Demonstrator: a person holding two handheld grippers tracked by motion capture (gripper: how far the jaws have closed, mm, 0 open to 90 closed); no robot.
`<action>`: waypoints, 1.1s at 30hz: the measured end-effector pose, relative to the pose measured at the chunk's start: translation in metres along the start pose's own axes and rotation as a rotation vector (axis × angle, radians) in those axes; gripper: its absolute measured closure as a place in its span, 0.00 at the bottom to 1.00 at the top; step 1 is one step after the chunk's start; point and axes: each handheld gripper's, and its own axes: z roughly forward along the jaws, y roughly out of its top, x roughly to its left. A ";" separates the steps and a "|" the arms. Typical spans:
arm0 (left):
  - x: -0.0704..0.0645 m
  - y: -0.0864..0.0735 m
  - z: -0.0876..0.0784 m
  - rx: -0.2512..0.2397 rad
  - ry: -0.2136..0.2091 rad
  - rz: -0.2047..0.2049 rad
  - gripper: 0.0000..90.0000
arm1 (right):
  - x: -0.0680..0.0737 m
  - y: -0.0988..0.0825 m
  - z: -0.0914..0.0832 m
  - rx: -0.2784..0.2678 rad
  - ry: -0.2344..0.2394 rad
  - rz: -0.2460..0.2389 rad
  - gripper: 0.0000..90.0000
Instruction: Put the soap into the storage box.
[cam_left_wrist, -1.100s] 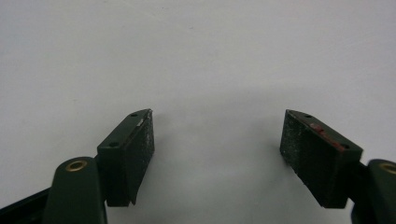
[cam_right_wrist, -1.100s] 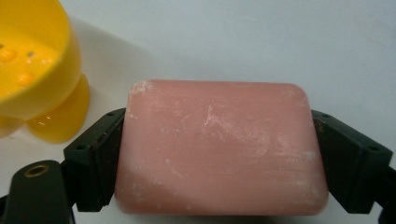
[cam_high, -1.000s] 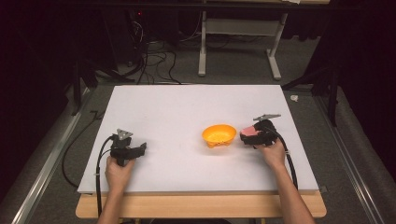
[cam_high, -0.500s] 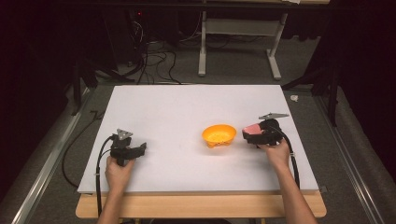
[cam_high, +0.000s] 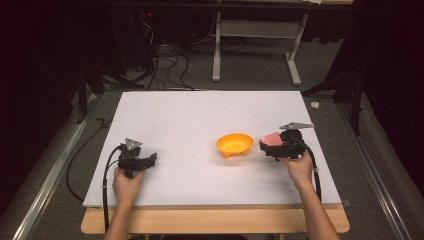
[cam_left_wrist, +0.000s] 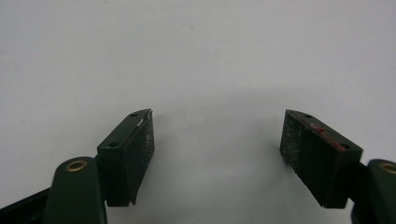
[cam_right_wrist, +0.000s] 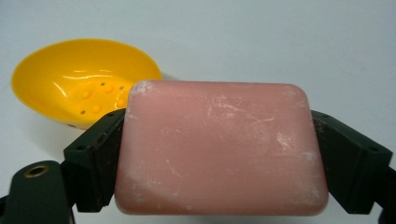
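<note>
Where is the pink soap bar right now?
The pink soap bar is clamped in the right gripper, at the table's right side, just right of the yellow dish.

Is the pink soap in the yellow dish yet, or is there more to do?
Not yet. Picking up looks done: the right tongs are shut on the pink soap, carrying it. They're right beside the yellow dish, which has nothing in it. Probably what's left is moving the soap over the dish and letting go. The left tongs are open with nothing between them, over the white table.
</note>
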 end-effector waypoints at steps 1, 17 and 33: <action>0.000 0.000 0.000 0.000 0.000 0.000 0.29 | 0.001 0.000 -0.002 -0.005 0.002 0.001 0.15; 0.000 0.000 0.000 0.000 0.000 0.000 0.29 | 0.014 0.001 -0.019 -0.031 0.017 -0.017 0.15; 0.000 0.000 0.000 0.000 0.000 0.000 0.29 | 0.029 0.002 -0.024 -0.039 0.065 -0.031 0.15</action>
